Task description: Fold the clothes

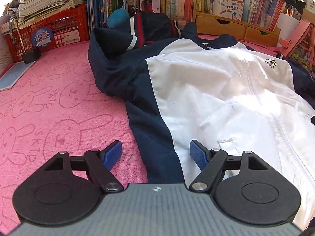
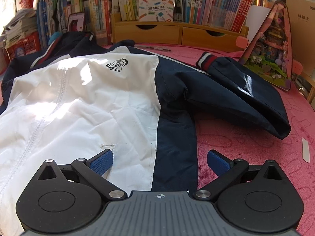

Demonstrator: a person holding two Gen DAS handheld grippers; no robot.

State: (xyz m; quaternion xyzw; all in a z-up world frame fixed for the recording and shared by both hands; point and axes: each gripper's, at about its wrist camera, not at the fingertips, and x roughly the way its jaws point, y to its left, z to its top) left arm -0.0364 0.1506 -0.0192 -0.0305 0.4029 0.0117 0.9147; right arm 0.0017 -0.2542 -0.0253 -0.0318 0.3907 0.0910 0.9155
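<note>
A navy and white jacket [image 1: 206,90] lies spread front-up on the pink bunny-print worktop [image 1: 49,106], sleeves bent at its sides. My left gripper [image 1: 155,153] and right gripper [image 2: 160,161] hover over its hem, jaws apart, holding nothing.

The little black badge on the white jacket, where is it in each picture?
Left wrist view: the badge sits upper right, on the jacket's white chest.
Right wrist view: the badge sits upper left of middle.
Shared landmark: the white label-printer box on the wooden drawers behind.
</note>
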